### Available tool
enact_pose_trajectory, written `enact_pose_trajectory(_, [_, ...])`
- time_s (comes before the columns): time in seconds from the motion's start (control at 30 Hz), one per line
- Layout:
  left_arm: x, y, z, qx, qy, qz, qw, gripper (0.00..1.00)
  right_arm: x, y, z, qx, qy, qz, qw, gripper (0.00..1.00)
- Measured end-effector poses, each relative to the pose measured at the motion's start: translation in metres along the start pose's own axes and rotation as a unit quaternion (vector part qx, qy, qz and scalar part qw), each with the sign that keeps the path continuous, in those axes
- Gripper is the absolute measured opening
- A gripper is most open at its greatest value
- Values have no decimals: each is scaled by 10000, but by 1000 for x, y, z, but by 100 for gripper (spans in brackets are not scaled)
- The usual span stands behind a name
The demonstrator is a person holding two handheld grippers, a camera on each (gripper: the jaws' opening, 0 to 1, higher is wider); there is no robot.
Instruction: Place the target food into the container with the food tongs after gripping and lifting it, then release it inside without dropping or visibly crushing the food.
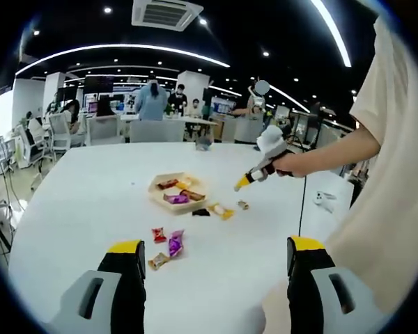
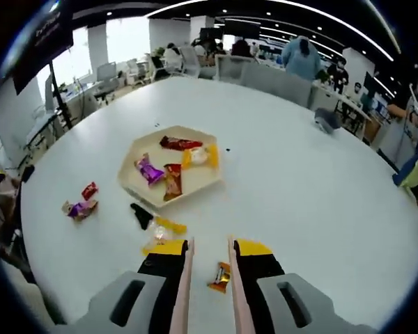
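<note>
A cream hexagonal tray holds several wrapped candies and also shows in the left gripper view. Loose candies lie on the white table: red, purple-gold, black, yellow. A small orange candy lies on the table, seen in the narrow gap of my right gripper, which stands slightly open above it. From the left gripper view that right gripper hovers over the small candy, held by a hand. My left gripper is wide open and holds nothing.
A person's arm and pale shirt fill the right side. A grey object sits on the far part of the table, and a white item near its right edge. Chairs, desks and people stand beyond the table.
</note>
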State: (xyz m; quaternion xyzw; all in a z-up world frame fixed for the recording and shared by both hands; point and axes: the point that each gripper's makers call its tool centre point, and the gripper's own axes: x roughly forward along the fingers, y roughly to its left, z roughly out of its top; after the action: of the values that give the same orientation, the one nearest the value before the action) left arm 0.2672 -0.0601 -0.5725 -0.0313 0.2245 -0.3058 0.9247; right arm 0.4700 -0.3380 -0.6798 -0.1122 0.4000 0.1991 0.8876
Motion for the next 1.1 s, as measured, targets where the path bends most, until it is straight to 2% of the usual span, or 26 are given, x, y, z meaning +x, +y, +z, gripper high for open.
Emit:
enact_pose_trajectory(0.17, [1,1,1,13,24,3,10000,83,1,-1,-18,127,141,-24,9998,26])
enact_pose_trajectory(0.43, [3,-2,1,37,62,-21,10000,83,3,-3,-27,273,207,-33,9994,26])
enact_pose_trajectory(0.53, [3,-3,2,26,61,-13,10000,83,3,-1,-28,282,210,-19,9994,26])
enact_pose_trajectory(0.63, [3,-3,2,30,77,-14,10000,83,6,11,-26,139,220,124,9996,26])
enact_pose_trajectory(0.87, [3,-1,3,19,66,32,10000,83,15,38,-16,275,118,387,9988,26])
enact_pose_trajectory(1.1, [2,-2,1,0,84,48,10000,83,22,52,-9,213,90,523,9984,26])
